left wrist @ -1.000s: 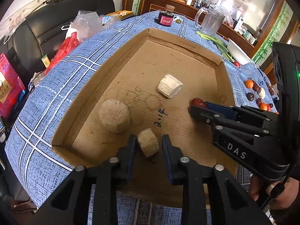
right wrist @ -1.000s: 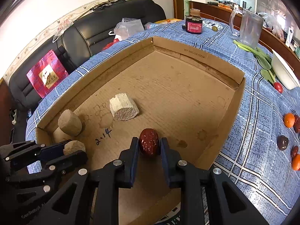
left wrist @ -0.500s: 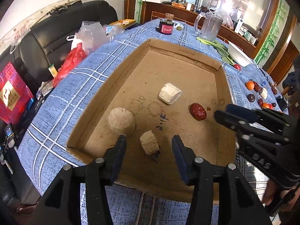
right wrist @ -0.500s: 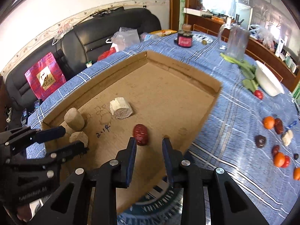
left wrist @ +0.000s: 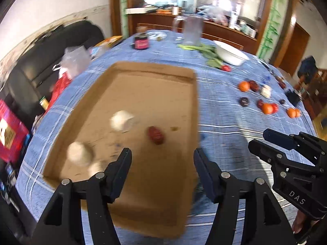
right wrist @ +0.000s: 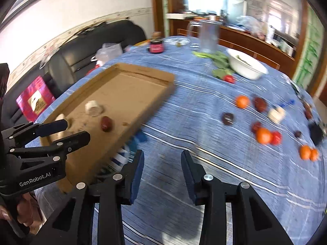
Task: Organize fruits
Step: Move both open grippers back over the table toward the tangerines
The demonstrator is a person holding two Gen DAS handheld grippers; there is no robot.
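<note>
A shallow cardboard tray (left wrist: 143,69) (right wrist: 143,75) lies on the blue checked tablecloth. In it lie a red date (left wrist: 156,135) (right wrist: 106,123) and three pale beige chunks, one of them white (left wrist: 121,120) (right wrist: 93,107). My left gripper (left wrist: 161,163) is open and empty, raised above the tray's near end. My right gripper (right wrist: 162,163) is open and empty over bare cloth to the right of the tray. Several loose fruits lie on the cloth at the right: oranges (right wrist: 242,101), dark dates (right wrist: 227,118) and red ones (right wrist: 276,137).
A white bowl (right wrist: 247,67) and green leaves (right wrist: 218,58) sit at the far right of the table. A clear jug (right wrist: 208,37) and a dark jar (right wrist: 156,46) stand at the far edge. A black sofa with bags (right wrist: 81,61) is on the left.
Both grippers let go, opened wide and pulled back and up. The beige chunk and the red date stay in the tray. My right gripper swung right, out over the cloth.
</note>
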